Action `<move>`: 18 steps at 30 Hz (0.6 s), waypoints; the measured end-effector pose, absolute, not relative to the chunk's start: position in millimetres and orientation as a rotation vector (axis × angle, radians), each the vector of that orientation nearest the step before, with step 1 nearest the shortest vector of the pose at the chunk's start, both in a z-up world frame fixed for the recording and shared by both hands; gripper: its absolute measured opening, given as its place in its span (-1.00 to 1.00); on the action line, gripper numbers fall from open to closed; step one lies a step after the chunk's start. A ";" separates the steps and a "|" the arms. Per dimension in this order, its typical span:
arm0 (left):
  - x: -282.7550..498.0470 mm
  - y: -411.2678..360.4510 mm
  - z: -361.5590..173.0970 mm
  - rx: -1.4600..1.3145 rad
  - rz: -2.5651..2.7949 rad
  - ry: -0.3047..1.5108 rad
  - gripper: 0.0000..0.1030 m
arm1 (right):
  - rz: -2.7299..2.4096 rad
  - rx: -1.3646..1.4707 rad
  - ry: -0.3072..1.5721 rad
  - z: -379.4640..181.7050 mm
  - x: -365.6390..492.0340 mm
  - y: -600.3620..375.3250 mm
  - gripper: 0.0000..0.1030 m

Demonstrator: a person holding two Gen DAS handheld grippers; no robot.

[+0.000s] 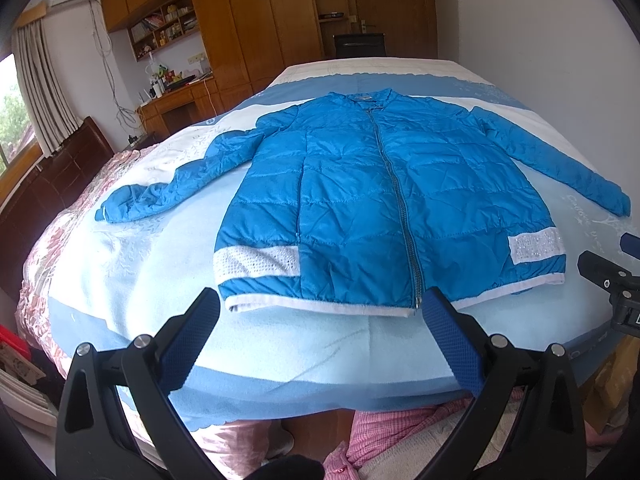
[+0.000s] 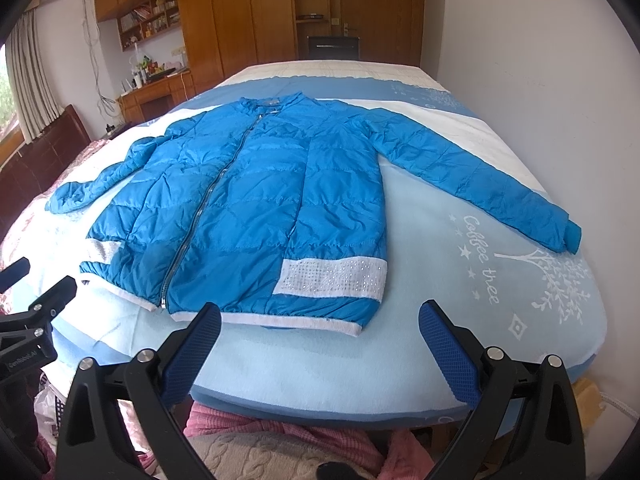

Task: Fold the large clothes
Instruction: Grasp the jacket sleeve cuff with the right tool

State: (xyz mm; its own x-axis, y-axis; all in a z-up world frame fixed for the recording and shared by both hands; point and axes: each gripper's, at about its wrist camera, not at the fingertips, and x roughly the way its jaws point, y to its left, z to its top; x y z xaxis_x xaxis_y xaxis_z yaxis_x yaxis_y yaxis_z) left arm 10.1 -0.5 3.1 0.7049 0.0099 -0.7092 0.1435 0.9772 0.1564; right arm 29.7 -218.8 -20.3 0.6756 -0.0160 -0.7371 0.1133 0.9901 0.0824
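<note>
A blue quilted jacket [image 1: 360,184] lies flat and zipped on the bed, collar far, white hem near, both sleeves spread out to the sides. It also shows in the right wrist view [image 2: 256,208]. My left gripper [image 1: 320,312] is open and empty, hovering just in front of the hem near the zip's bottom. My right gripper [image 2: 320,320] is open and empty in front of the hem's right part, below the white sequin band [image 2: 332,276]. The right gripper shows at the right edge of the left wrist view [image 1: 612,280].
The bed [image 2: 460,264] has a light blue blanket with a white tree print. A dark headboard [image 1: 60,184] stands at the left. A wooden desk [image 1: 180,100] and wardrobes [image 1: 248,20] stand beyond. Pink cloth [image 2: 280,432] lies below the bed's near edge.
</note>
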 end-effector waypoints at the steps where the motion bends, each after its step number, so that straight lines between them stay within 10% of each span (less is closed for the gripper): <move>1: 14.2 -5.0 2.9 0.217 -0.077 0.780 0.94 | -0.066 0.137 0.827 -21.7 33.7 -223.7 0.92; 18: 189.7 -110.7 -13.6 0.233 -0.365 1.016 0.94 | -0.328 0.556 0.866 -55.3 109.7 -465.3 0.92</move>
State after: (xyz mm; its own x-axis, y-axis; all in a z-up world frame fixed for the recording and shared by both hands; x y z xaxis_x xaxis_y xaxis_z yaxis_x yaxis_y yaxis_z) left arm 189.7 -110.7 -13.6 0.4740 -0.1888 -0.8600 0.4021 0.9153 0.0207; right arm 109.7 -465.3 -55.3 0.6112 -0.0497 -0.7899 0.4862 0.8111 0.3252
